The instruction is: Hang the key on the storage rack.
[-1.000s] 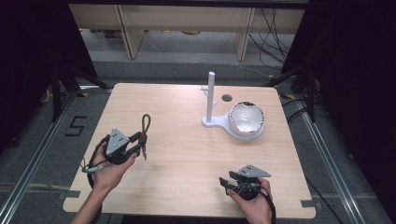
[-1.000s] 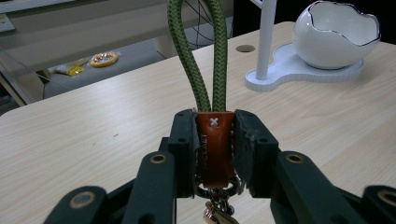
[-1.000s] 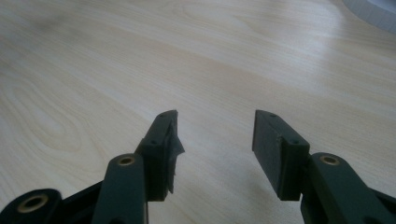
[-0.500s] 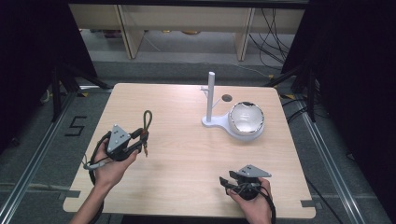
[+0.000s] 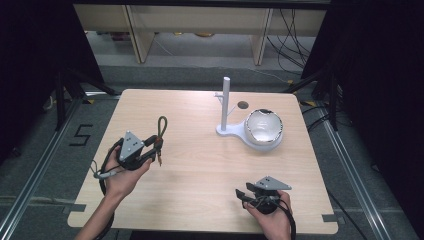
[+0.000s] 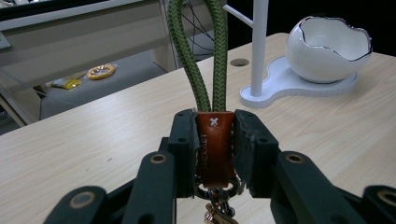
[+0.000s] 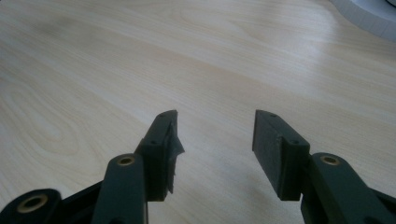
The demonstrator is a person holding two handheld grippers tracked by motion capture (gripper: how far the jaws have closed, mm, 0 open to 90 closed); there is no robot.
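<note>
My left gripper is shut on the brown leather tab of a green rope keychain, held above the left part of the table. The rope loop stands up from the tab and a metal clasp hangs below it. At the back right stands a white stand with an upright post, and a white eggshell-shaped bowl sits on its base. My right gripper rests near the front right edge, open, with bare wood between its jaws.
The light wooden table has a round hole near its back edge. Shelving legs and cables lie on the floor behind the table. Metal rails run along the floor on both sides.
The left gripper with the keychain has shifted slightly; the right gripper has stayed put.
</note>
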